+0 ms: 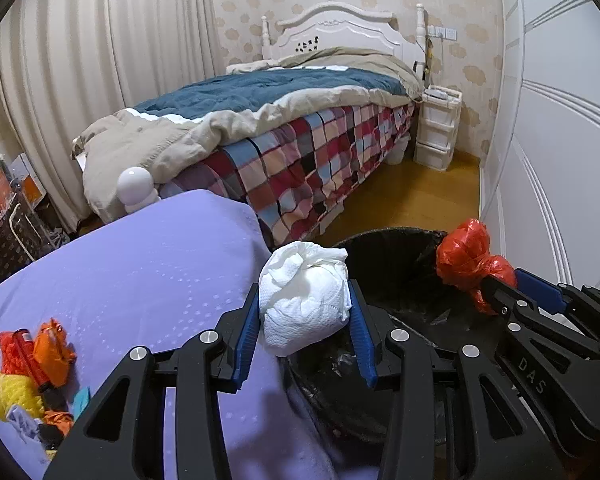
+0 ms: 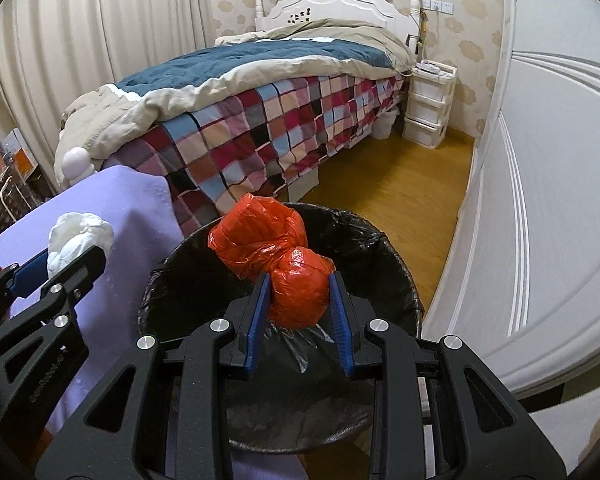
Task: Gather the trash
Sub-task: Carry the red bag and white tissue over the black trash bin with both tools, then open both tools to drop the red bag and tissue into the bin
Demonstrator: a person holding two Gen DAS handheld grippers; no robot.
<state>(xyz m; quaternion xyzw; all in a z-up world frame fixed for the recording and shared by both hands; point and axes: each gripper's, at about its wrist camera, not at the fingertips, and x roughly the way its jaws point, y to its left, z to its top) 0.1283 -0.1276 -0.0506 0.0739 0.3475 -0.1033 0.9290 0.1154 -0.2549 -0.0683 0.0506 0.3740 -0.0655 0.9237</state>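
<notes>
Purple-covered surface with orange and yellow scraps at its near corner.

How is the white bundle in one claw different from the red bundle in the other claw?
The white wad looks like crumpled paper, one soft lump; the red bag is shiny plastic, bunched into two lumps. The left claw holds the white wad at the bin's rim beside the purple cloth; the right claw holds the red bag right over the bin's opening. Both are squeezed between blue pads.
</notes>
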